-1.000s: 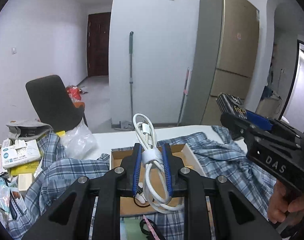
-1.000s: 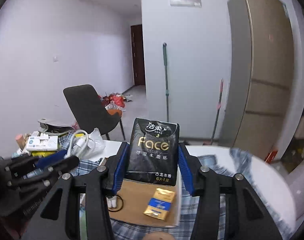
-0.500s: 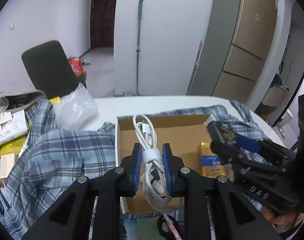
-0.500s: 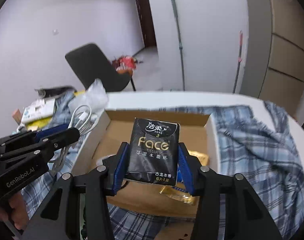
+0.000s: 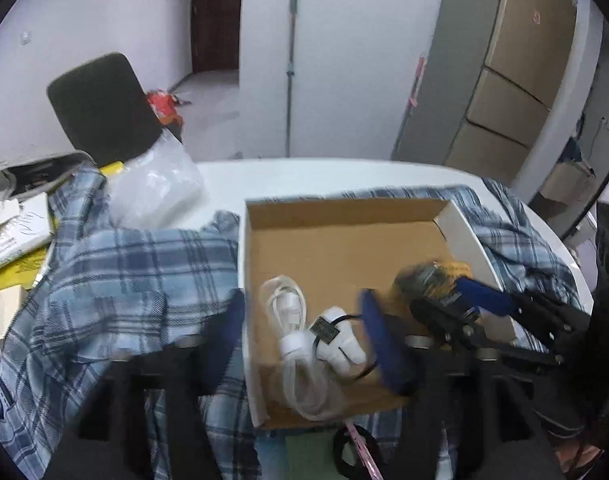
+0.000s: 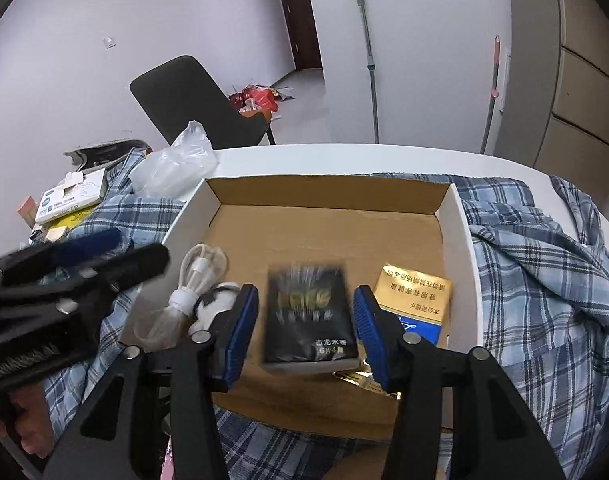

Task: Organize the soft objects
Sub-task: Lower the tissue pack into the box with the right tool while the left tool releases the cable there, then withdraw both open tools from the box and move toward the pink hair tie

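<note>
Your left tongs [image 5: 300, 344] have just been opening and stand wide, and the white cable bundle [image 5: 300, 344] lies loose between them on the floor of the cardboard box [image 6: 460, 216]. Your right tongs [image 6: 306, 332] have also just been opening, with the black tissue pack [image 6: 308, 316] free between the pads (it looks blurred, perhaps it is dropping). If you lift carelessly, a pad can hook a cable loop or push the pack onto the gold pack [image 6: 414, 300], and the two tongs, being close together, can collide.
</note>
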`<state>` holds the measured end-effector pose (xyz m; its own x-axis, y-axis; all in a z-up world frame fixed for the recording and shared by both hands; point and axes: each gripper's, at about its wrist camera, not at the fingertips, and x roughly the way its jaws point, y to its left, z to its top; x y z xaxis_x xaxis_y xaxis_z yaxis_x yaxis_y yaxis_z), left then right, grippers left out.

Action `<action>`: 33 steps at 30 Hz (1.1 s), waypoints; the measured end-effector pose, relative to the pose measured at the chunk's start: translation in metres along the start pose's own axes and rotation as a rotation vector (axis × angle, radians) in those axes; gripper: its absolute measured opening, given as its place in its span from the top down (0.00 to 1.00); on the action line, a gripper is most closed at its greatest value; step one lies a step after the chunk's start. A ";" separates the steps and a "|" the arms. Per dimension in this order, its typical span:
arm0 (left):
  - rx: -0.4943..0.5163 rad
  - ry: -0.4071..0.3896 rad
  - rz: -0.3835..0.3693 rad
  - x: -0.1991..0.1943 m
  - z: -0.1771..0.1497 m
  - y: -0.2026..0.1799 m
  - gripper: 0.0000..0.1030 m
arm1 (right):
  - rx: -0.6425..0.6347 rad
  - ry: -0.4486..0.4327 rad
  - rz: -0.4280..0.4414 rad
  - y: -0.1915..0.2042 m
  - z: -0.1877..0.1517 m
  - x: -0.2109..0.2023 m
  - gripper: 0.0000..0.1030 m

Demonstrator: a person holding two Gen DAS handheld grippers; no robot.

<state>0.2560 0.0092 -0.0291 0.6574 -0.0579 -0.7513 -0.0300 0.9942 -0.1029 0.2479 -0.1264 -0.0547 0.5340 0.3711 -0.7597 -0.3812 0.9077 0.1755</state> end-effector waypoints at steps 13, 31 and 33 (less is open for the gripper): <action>0.013 -0.114 0.021 -0.042 0.013 0.003 0.34 | -0.006 -0.076 -0.042 0.003 0.012 -0.028 0.35; 0.074 -0.470 0.019 -0.194 0.004 -0.020 0.12 | -0.065 -0.402 -0.069 0.032 0.017 -0.195 0.33; 0.093 -0.538 0.040 -0.212 -0.006 -0.024 0.12 | -0.072 -0.418 -0.075 0.033 0.009 -0.206 0.33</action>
<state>0.1124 -0.0032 0.1289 0.9502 0.0099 -0.3114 -0.0120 0.9999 -0.0045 0.1321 -0.1714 0.1131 0.8163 0.3653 -0.4475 -0.3731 0.9248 0.0742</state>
